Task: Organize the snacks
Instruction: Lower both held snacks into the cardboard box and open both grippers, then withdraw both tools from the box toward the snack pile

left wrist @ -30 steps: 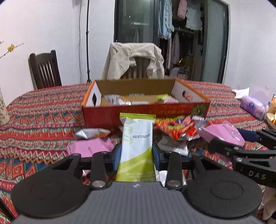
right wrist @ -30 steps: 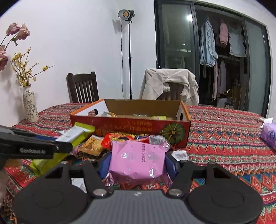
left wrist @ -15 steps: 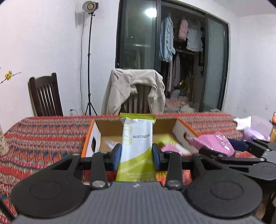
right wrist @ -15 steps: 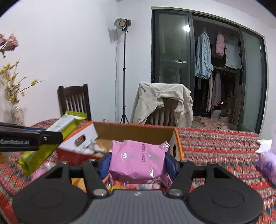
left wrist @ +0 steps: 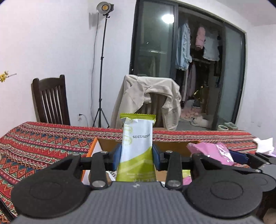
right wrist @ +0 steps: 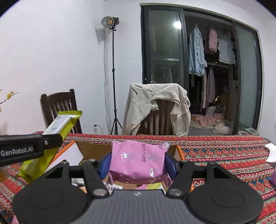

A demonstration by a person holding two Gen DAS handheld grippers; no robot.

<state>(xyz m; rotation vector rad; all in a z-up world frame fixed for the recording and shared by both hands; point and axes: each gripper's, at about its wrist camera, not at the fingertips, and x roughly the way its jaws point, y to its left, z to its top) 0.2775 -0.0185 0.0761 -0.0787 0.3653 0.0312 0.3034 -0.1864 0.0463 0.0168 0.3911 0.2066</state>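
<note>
Dim room, glaring studio lamp [left wrist: 104, 7], perhaps slight blur, fisheye-warped edges.

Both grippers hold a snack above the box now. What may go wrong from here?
1. The left gripper and right gripper are close side by side over the cardboard box; they may collide.
2. The green and white snack bar is pinched low and stands tall; it may tip or slip.
3. The pink snack packet looks glossy and puffy; it may slide out.

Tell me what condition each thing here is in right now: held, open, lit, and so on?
Left gripper: jaws shut on the packet.
Green-and-white snack packet: held upright, sealed.
Right gripper: jaws shut on the pouch.
Pink foil snack pouch: held, sealed.
Open-topped cardboard box: open, snacks inside.
Studio lamp on a tripod: lit.
Beige jacket: draped over a chair back.
</note>
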